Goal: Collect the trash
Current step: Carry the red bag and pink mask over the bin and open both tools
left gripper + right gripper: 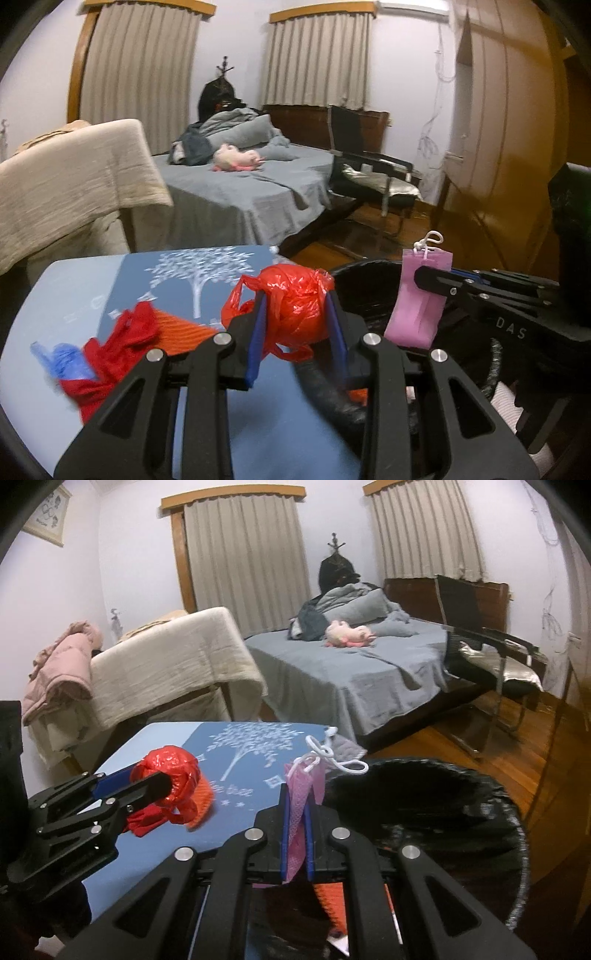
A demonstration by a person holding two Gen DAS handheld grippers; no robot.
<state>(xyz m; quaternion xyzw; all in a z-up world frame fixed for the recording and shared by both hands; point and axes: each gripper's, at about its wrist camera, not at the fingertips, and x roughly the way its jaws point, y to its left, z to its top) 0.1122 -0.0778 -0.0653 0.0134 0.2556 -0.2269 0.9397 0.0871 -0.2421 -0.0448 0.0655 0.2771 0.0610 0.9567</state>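
My left gripper (297, 299) is shut on a crumpled red plastic bag (291, 306), held above the blue table (258, 435) at the rim of the black bin (369, 288). It also shows in the right wrist view (168, 779) with the red bag (173, 764). My right gripper (297, 794) is shut on a pink mesh pouch (301, 805) with a white cord (332, 757), held over the near rim of the black-lined bin (424, 805). The pouch (421, 295) also shows in the left wrist view.
A red cloth (110, 347), an orange mesh piece (184, 328) and a blue plastic scrap (62, 358) lie on the table. Behind are a grey bed (351, 672), a black chair (491, 653), a towel-draped chair (166, 657) and a wooden wardrobe (498, 129).
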